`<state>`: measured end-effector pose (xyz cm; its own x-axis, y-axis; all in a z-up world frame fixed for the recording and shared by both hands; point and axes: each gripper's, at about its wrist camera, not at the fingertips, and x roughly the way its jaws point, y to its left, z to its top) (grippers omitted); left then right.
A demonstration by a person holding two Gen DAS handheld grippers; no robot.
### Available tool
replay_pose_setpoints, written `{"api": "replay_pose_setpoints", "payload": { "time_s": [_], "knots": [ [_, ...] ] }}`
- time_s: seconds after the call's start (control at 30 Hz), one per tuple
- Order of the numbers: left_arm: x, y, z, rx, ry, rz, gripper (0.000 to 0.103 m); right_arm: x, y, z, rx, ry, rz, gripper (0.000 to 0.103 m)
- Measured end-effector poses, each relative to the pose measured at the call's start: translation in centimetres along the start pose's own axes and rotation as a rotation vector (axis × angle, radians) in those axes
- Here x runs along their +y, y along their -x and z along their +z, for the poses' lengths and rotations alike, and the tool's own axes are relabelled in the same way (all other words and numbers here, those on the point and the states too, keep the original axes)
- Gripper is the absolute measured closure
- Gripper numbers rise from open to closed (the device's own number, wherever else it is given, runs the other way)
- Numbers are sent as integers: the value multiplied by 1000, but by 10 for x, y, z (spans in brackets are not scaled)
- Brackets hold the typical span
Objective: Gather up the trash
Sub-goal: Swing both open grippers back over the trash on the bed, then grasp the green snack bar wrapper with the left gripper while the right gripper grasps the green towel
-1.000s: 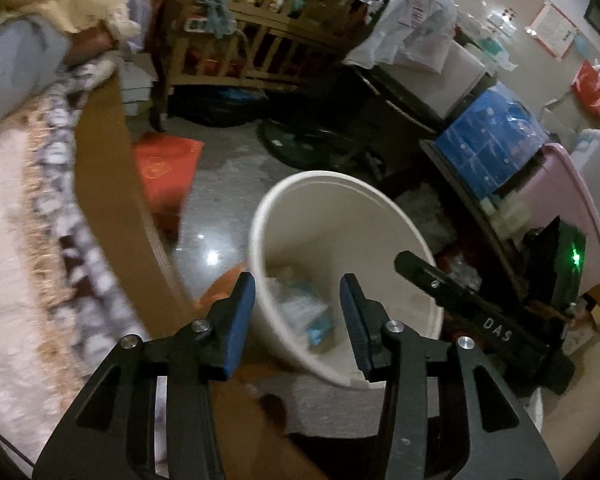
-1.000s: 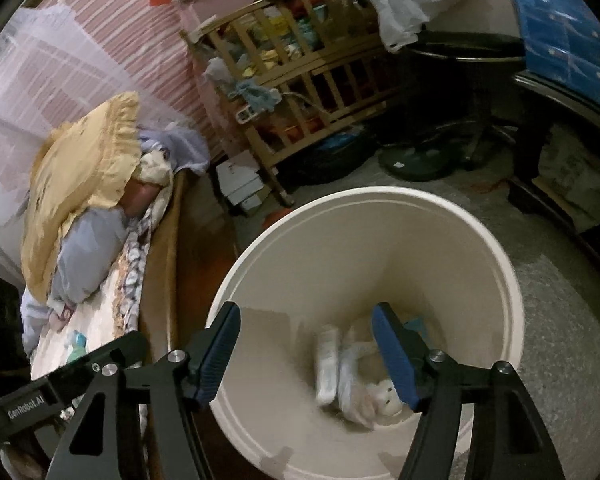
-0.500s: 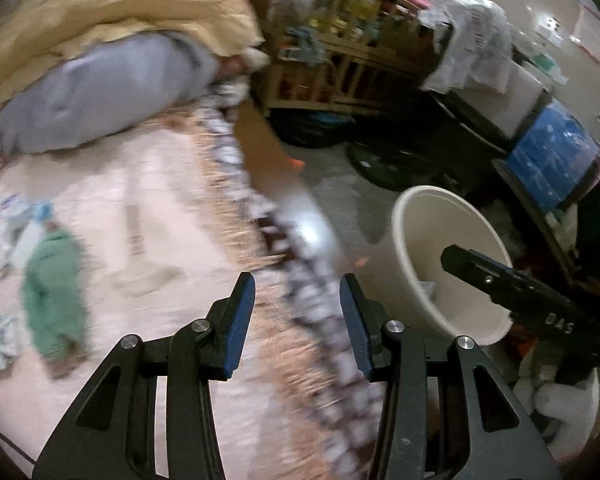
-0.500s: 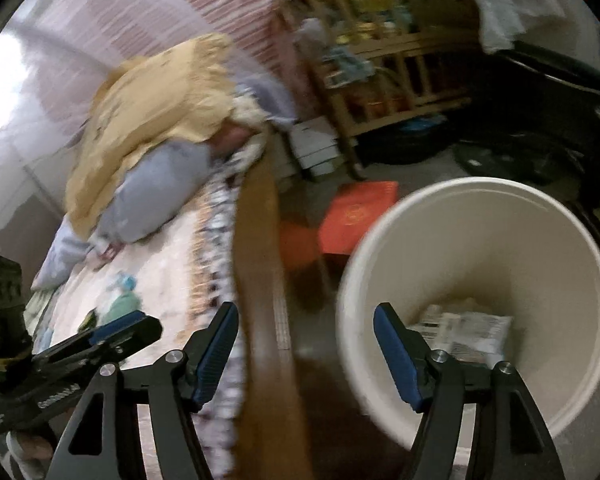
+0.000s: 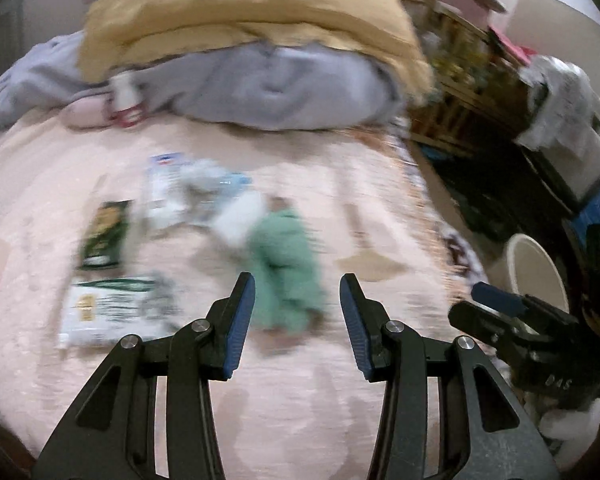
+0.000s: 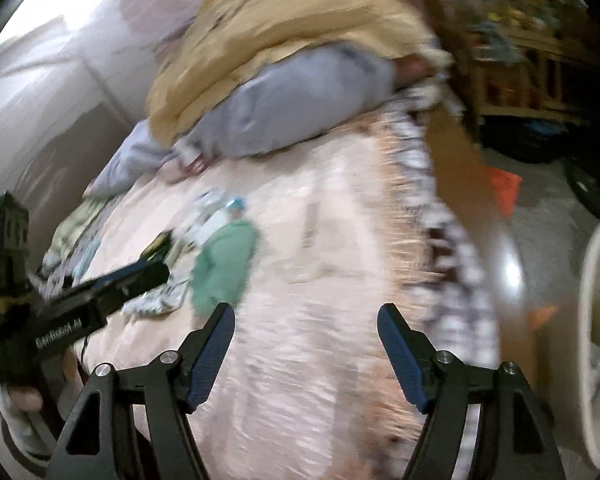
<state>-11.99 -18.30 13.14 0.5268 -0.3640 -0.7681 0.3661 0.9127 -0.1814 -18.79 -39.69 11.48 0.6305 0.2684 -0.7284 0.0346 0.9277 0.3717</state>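
We've swung from the bin [image 5: 534, 268] to the bed [image 5: 300, 408]; left hand-held gripper [image 5: 296, 320] spread, empty, right hand-held gripper [image 6: 306, 354] opening, empty. Only left view shows the white packet [image 5: 112, 310].

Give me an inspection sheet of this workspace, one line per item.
Surface: pink bedspread, bare under both grippers.
Job's things: green crumpled piece, green-and-white packet, dark green packet, white wrappers lie on the bed; cream bin stands on the floor beside the bed.
Clutter: yellow blanket over grey bedding.
Grippers: left gripper open, nothing between its fingers; right gripper opening, nothing between its fingers.
Cables: dark cord at the left edge of the left wrist view, too blurred to confirm.
Surroundings: wooden crib, blurred.
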Motion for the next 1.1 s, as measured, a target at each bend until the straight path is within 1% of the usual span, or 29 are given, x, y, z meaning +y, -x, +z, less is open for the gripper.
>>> {"api": "replay_pose_setpoints", "payload": {
  "time_s": [0.03,0.07,0.13,0.17,0.2,0.23,0.33,0.4,0.43,0.57,0.67,0.83,0.87,0.9,0.93,0.97,1.03,1.1],
  "knots": [
    [17,2,0,-2,23,17,61,15,-12,2,15,34,16,32],
    [26,3,0,-2,36,25,61,15,-12,2,15,34,16,32],
    [51,6,-1,-5,69,52,61,33,-26,7,29,67,40,32],
    [58,7,0,-6,77,62,61,37,-30,8,31,76,46,32],
    [69,8,-1,-8,88,73,61,50,-41,14,34,96,58,31],
    [79,10,-1,-9,101,83,61,50,-41,14,34,96,58,31],
    [105,9,-2,-6,144,110,61,65,-61,22,48,120,62,31],
    [124,5,-1,3,178,121,58,72,-76,26,65,133,54,31],
    [131,3,1,8,190,123,55,74,-82,27,73,138,50,31],
    [154,-13,9,19,231,141,53,78,-109,30,99,139,42,31],
    [163,-33,16,44,240,149,53,80,-122,33,104,140,36,31],
    [170,-68,28,78,252,134,53,80,-153,34,146,152,30,31],
    [171,-74,29,83,257,125,56,79,-156,34,147,149,35,31],
    [172,-79,30,89,263,116,61,79,-156,34,147,149,35,36],
    [173,-83,30,95,271,106,83,77,-158,34,145,146,42,44],
    [173,-84,30,99,275,100,89,76,-159,34,142,144,43,56],
    [173,-76,27,74,287,80,90,73,-154,33,129,133,49,60],
    [169,-67,25,58,284,68,91,72,-145,32,119,138,53,62]
  ]
}}
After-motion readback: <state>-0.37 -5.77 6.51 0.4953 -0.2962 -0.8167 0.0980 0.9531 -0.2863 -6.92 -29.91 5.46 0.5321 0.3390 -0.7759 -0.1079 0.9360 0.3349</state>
